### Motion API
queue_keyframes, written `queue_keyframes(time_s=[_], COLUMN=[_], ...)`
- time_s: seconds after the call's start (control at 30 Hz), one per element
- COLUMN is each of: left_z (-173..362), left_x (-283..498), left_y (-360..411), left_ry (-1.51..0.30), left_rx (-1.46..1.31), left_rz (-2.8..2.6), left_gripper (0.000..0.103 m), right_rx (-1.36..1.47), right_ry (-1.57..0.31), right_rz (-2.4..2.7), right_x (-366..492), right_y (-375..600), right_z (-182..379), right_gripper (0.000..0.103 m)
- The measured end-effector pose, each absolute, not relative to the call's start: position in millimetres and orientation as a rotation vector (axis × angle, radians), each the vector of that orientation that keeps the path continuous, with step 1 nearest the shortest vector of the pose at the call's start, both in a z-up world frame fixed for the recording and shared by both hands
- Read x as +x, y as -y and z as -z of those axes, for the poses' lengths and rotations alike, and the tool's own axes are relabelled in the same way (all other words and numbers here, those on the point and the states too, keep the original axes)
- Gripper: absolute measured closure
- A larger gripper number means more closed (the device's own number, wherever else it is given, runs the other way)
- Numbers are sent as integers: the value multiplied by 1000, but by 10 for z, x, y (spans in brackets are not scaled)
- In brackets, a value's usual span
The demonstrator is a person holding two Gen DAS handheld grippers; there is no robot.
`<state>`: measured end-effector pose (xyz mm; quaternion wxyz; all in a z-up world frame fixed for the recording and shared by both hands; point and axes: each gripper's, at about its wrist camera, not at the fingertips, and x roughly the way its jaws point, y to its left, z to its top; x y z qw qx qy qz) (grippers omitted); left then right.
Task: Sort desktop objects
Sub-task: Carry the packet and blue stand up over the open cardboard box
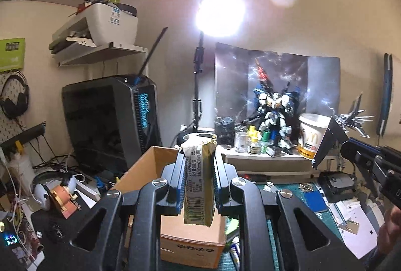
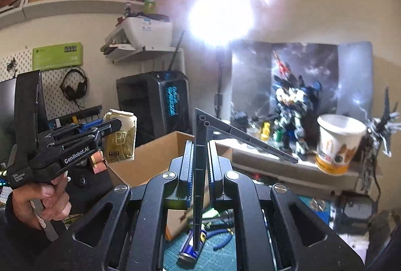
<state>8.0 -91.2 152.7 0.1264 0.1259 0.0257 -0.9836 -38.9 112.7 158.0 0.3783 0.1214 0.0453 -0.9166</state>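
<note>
The left gripper [image 1: 199,165] is pinching a crumpled gold carton [image 1: 199,185] upright between its blue-padded fingers [image 1: 181,175], its torn white top sticking up past the tips; seen from the right wrist camera, the same left gripper [image 2: 110,127] holds the carton [image 2: 120,137] in the air at the left of the scene, with a bare hand [image 2: 47,198] wrapped round its grip. Just under and behind the carton sits an open cardboard box [image 1: 160,165], its far wall rising beyond the fingers. The right gripper [image 2: 200,158] is pressed onto one edge of a dark grey plastic triangle [image 2: 203,135], which stands on end between the fingers while its long side slopes away to the right; from the left wrist camera the right gripper [image 1: 347,144] reaches in from the right edge with the triangle [image 1: 328,143] at its tip. Beneath the right gripper, on the green cutting mat [image 2: 220,258], lie a battery [image 2: 190,249] and blue-handled pliers [image 2: 221,237]. Farther back, a raised shelf carries a robot model [image 1: 274,115], small paint bottles [image 1: 253,140] and a paper cup [image 1: 314,134], with a black computer tower [image 1: 110,120] to the far left and a bright lamp [image 1: 219,13] above.
</note>
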Motion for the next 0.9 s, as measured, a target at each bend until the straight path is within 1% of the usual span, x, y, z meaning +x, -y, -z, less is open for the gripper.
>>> queue_keyframes(time_s=[0.3, 0.47, 0.7, 0.9], left_z=[-1721, -1761, -1638, -1328], left_x=[-46, -229, -730, -1221], left_y=[1083, 1228, 1570, 1948], left_ry=[-23, -14, -44, -102], left_rx=[342, 373, 528, 740], left_rz=[2806, 2780, 2722, 2678], left_gripper=[84, 84, 84, 84], right_rx=[279, 290, 387, 539], right_ry=[-141, -172, -192, -182], right_rz=[2237, 2176, 2098, 2050], right_x=[-615, -810, -1209, -1709], right_y=[-736, -436, 43, 417], right_z=[-1737, -1776, -1620, -1285], right_gripper=[93, 93, 93, 93])
